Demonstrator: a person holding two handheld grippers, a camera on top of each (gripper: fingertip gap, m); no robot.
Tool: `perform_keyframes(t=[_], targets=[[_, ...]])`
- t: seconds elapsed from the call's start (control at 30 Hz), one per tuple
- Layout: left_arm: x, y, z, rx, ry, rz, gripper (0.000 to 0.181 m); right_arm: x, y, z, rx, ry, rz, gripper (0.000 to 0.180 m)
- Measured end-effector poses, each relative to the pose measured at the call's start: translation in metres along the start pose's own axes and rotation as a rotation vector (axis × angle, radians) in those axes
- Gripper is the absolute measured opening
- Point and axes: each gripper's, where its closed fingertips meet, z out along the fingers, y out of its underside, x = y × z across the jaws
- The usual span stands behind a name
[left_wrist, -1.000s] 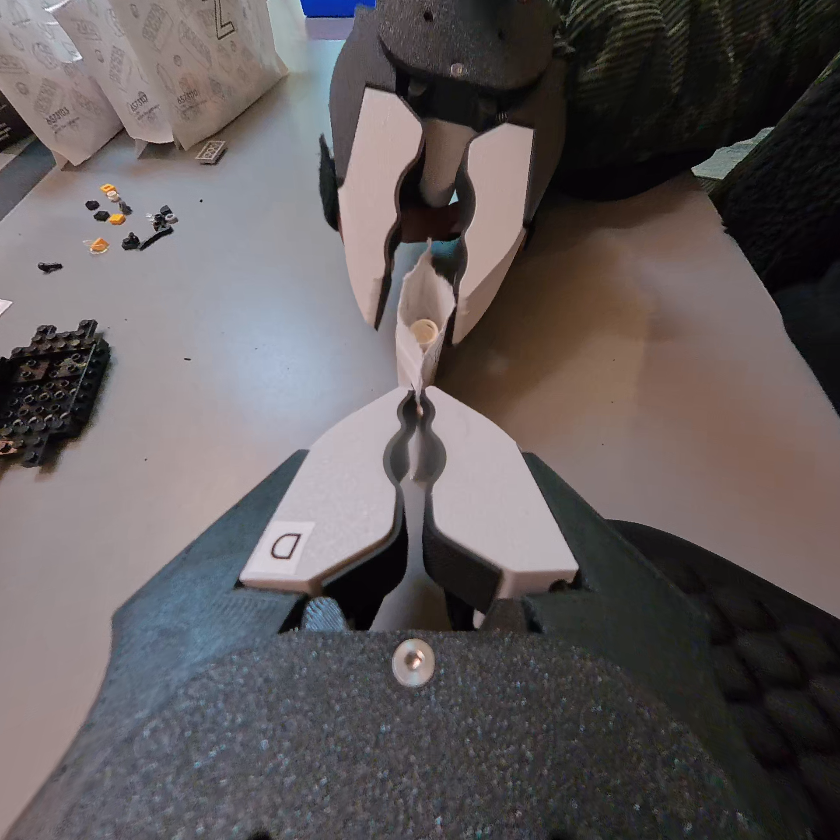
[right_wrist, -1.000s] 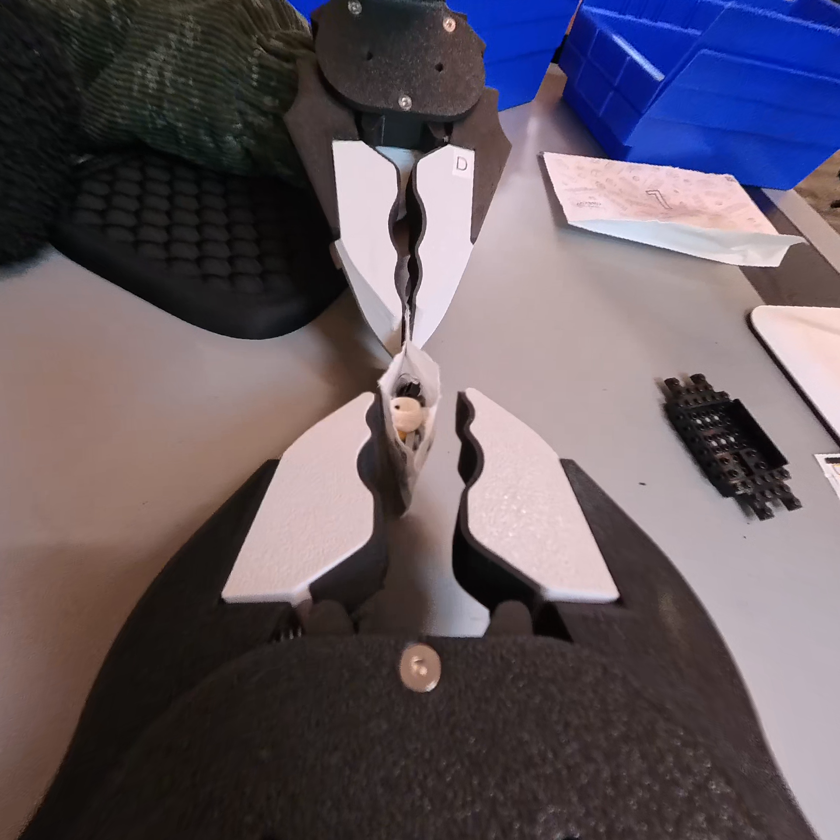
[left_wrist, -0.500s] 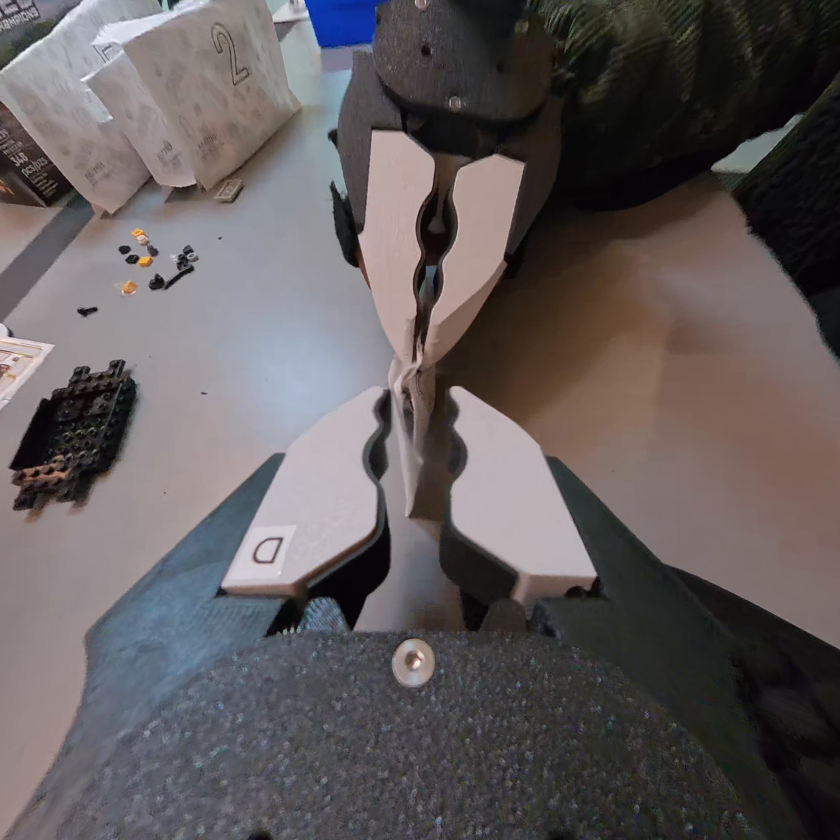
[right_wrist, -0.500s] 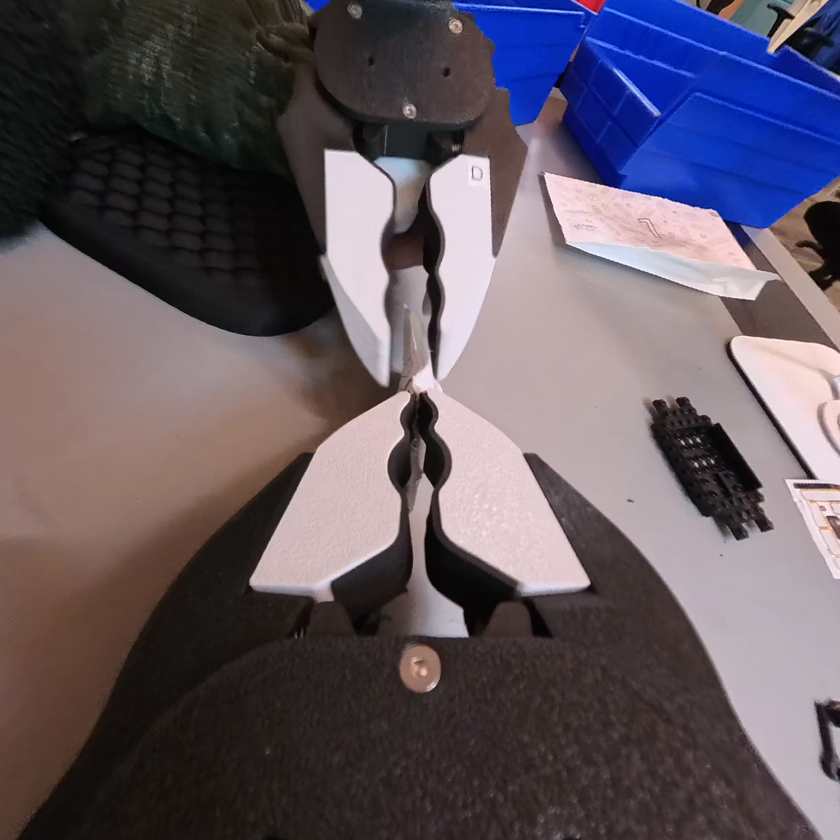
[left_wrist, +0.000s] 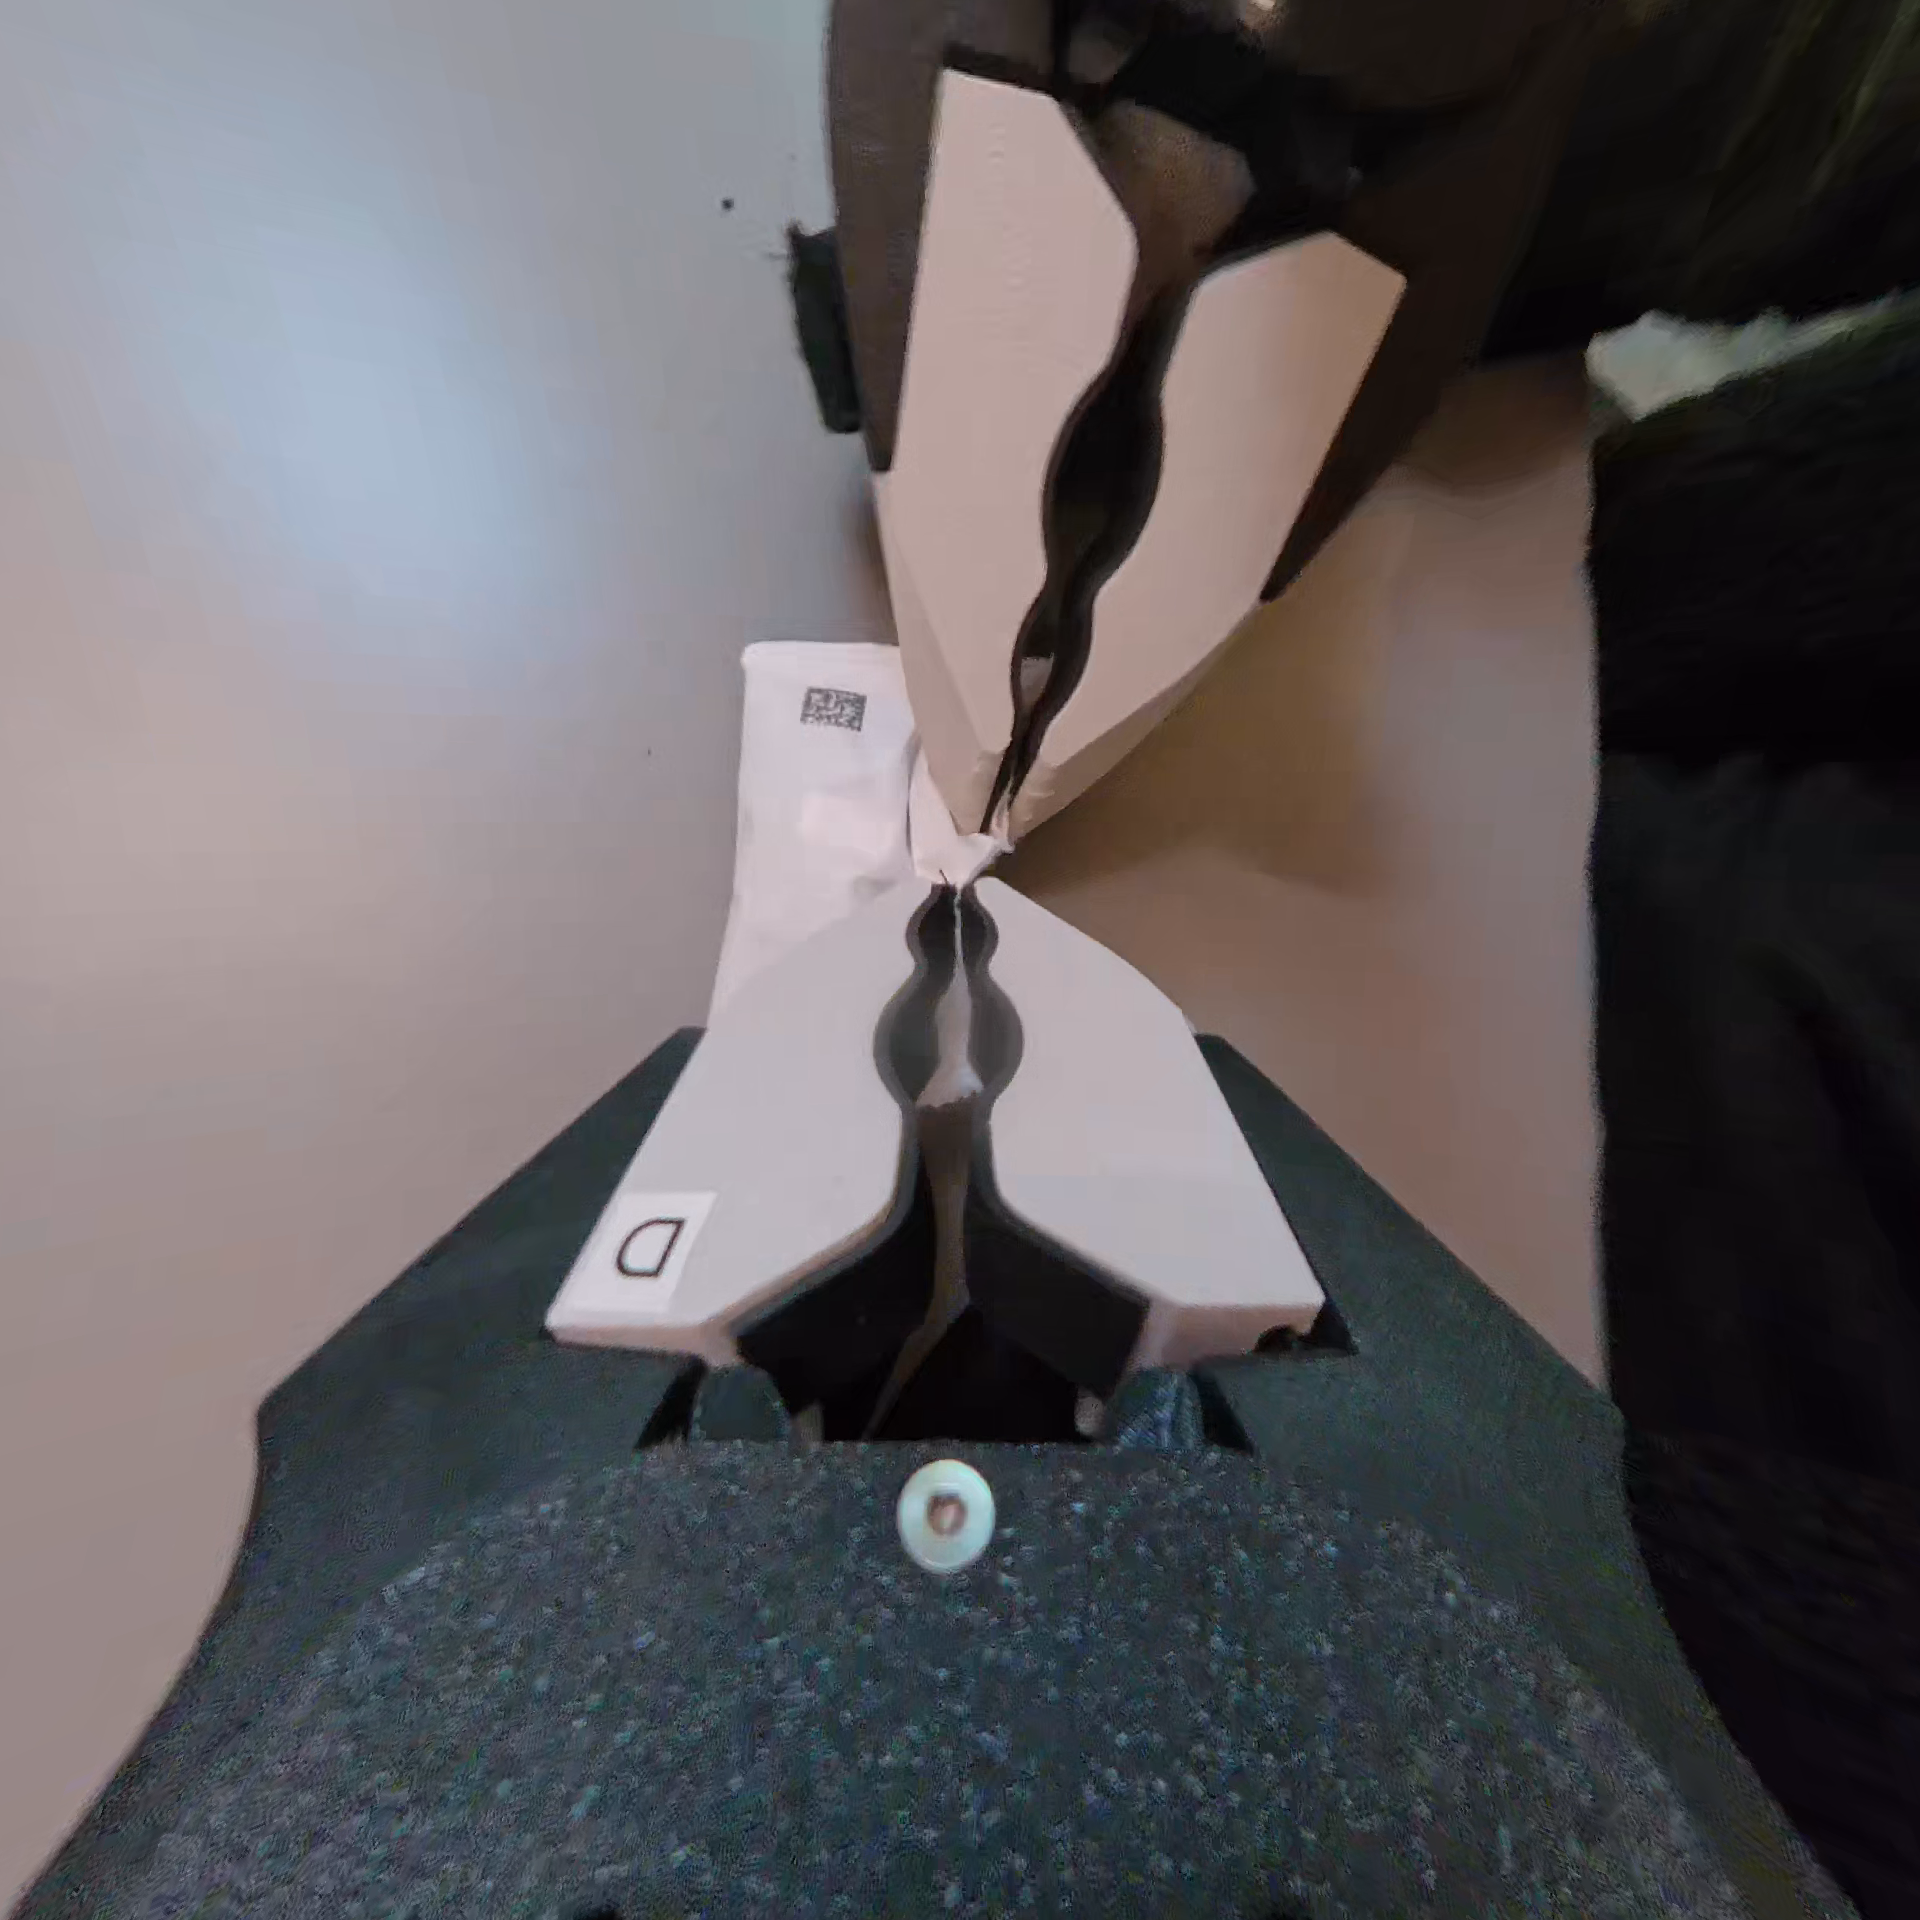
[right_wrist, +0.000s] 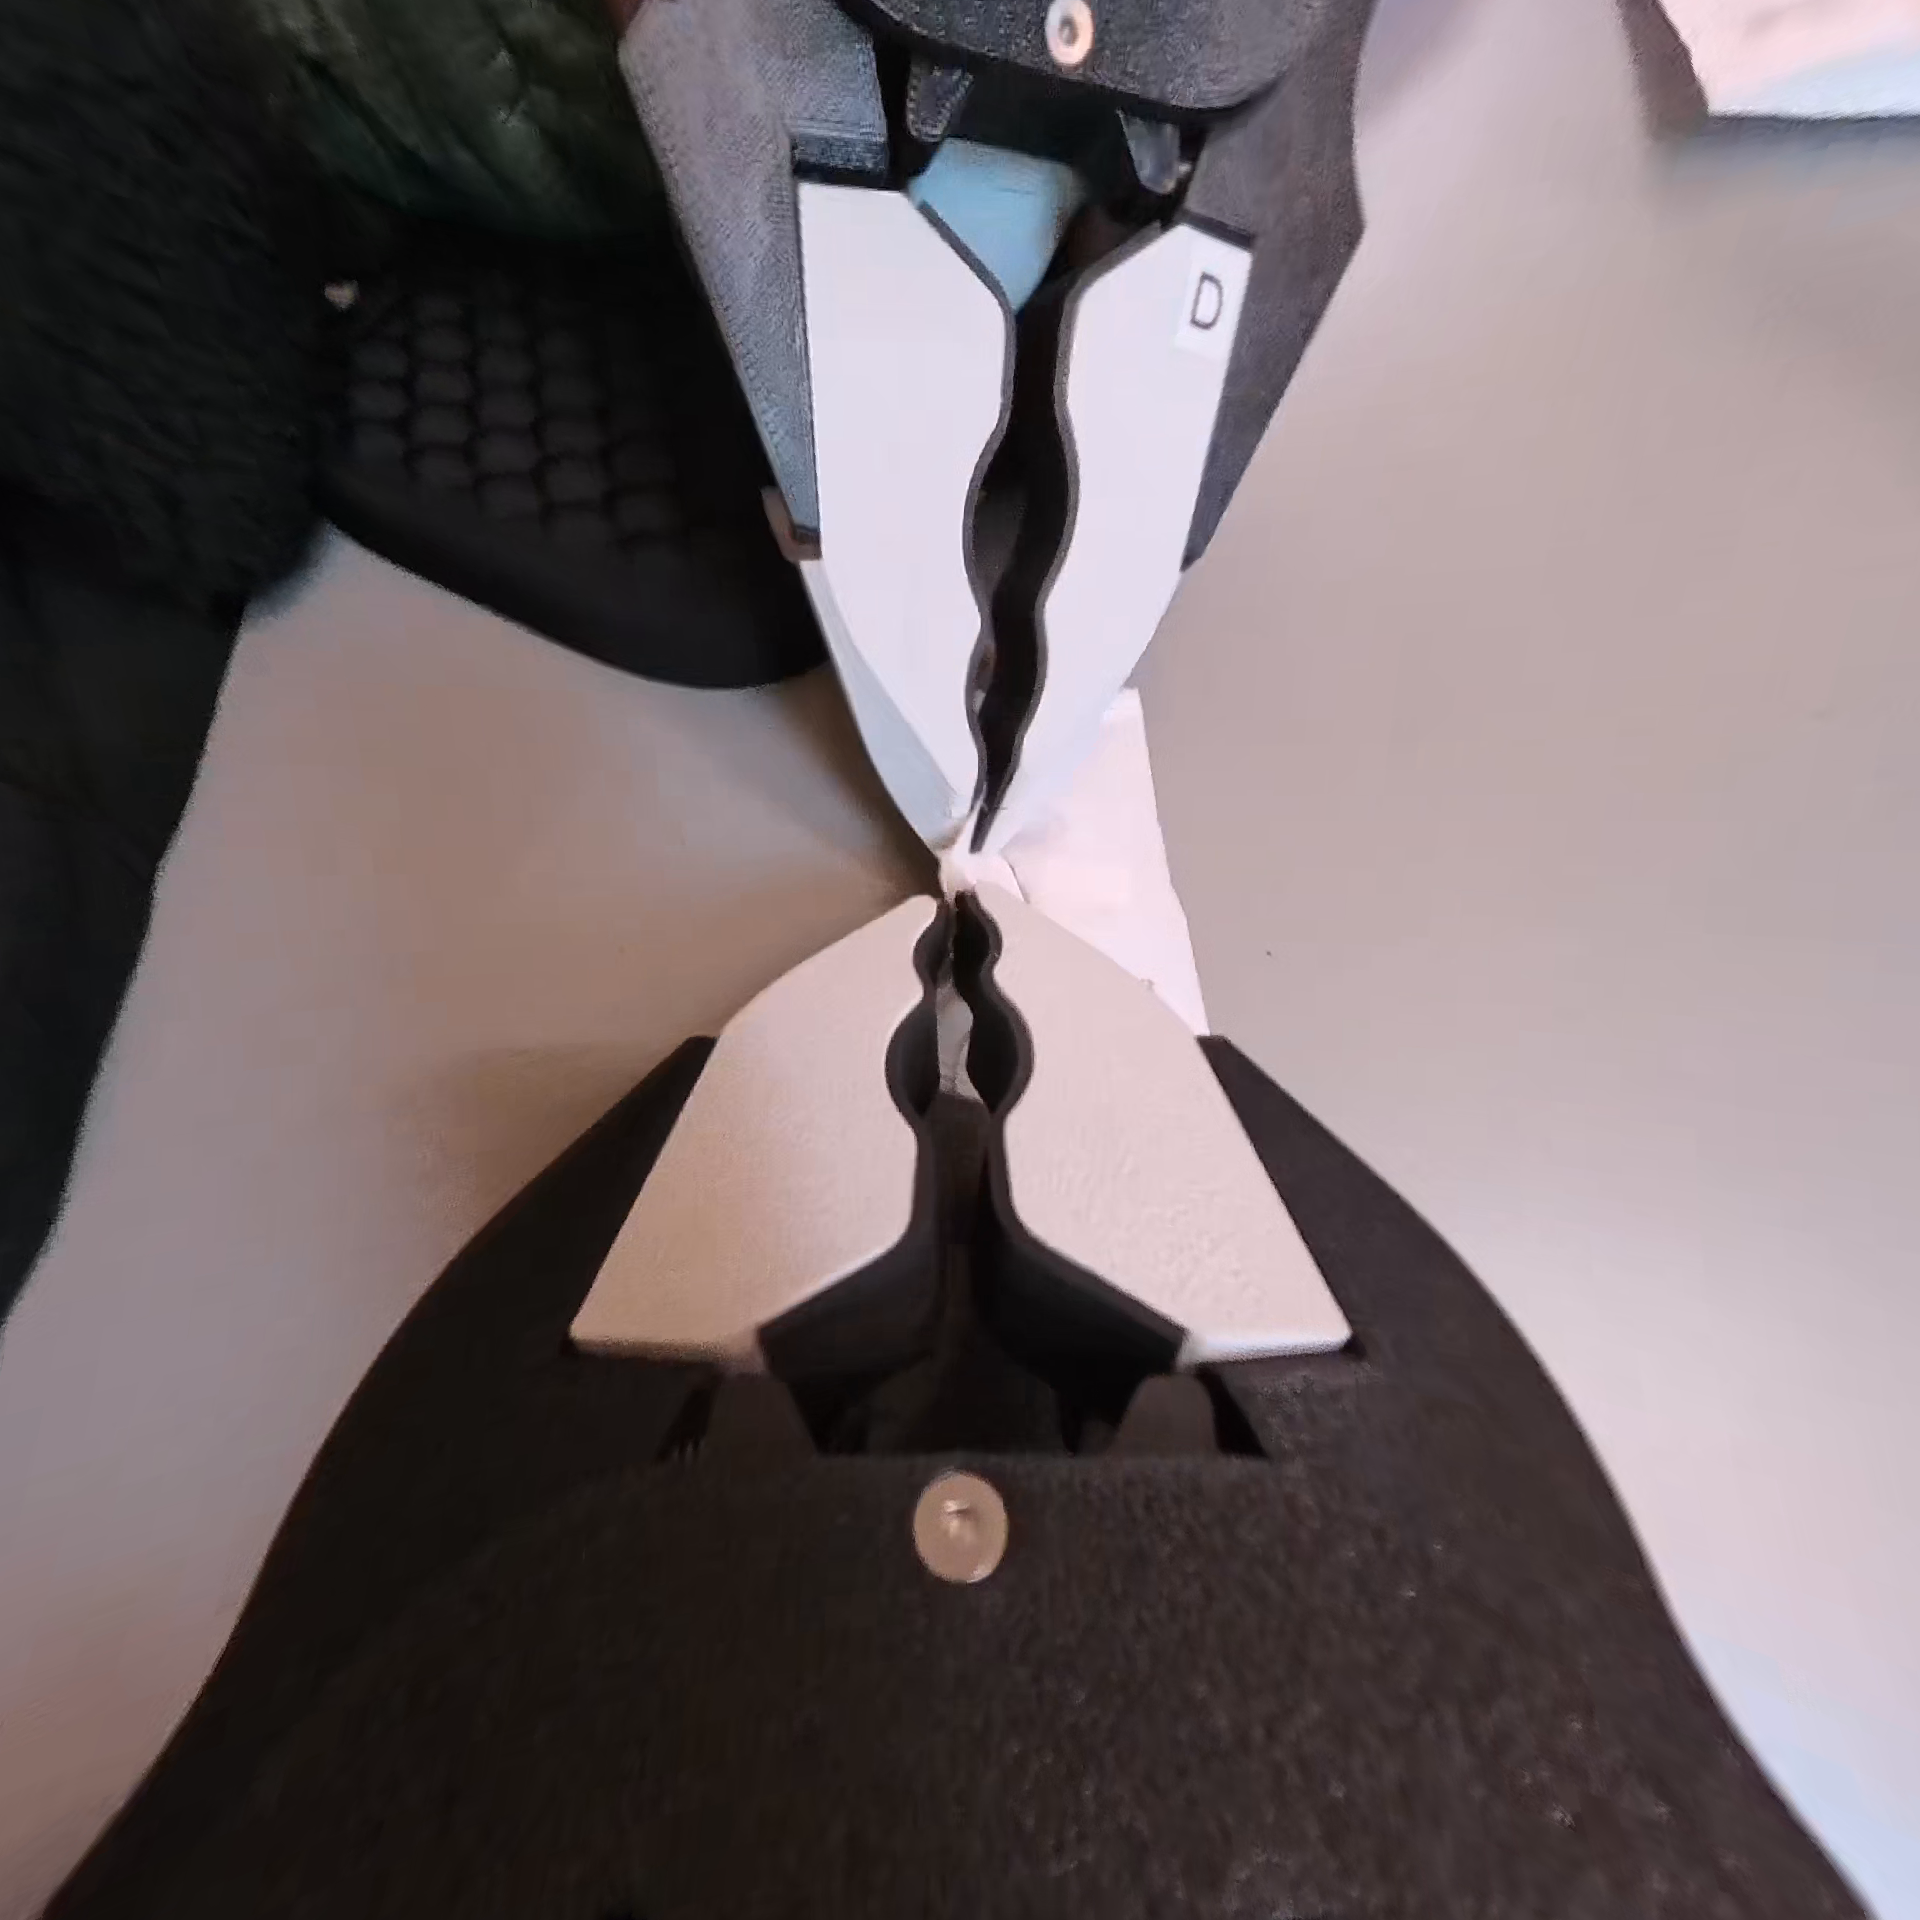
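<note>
Here, a small white paper bag (left_wrist: 821, 790) is pinched at its crumpled top edge by 2 grippers set tip to tip above the grey table (left_wrist: 312, 520). The left gripper (left_wrist: 951, 904) and the right gripper (right_wrist: 961, 909) are both clamped on paper, apparently so the bag hangs taut between them.

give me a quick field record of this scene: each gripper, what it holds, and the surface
left gripper: shut on the white paper bag, pinching its top edge
right gripper: shut on the same edge, tip to tip with the left
bag: hangs below the tips, small printed code square near one corner
surface: grey table
nearby: black textured pad
</note>
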Motion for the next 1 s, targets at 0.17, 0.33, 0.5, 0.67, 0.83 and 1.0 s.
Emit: perform_keyframes(t=[0.17, 0.33, 0.5, 0.67, 0.83, 1.0], targets=[[-0.001, 0.001, -0.001, -0.065, 0.138, -0.197, 0.0, 0.0, -0.001, 0.002, -0.068, -0.086, 0.271, 0.0], [-0.004, -0.001, -0.001, -0.071, 0.209, -0.263, 0.001, 0.004, -0.002, -0.001, -0.022, -0.082, 0.307, 0.0], [-0.004, -0.002, -0.001, -0.11, 0.214, -0.26, 0.001, 0.007, 0.001, -0.015, -0.063, 0.06, -0.011, 0.011], [-0.005, -0.003, -0.002, -0.108, 0.268, -0.287, 0.001, 0.005, 0.002, -0.015, -0.087, 0.126, -0.173, 0.01], [-0.005, -0.003, -0.003, -0.084, 0.309, -0.31, 0.001, -0.002, 0.004, -0.018, -0.101, 0.128, -0.299, 0.02], [-0.006, -0.002, -0.004, -0.085, 0.327, -0.312, 0.001, 0.001, 0.004, -0.016, -0.1, 0.153, -0.301, 0.001]])
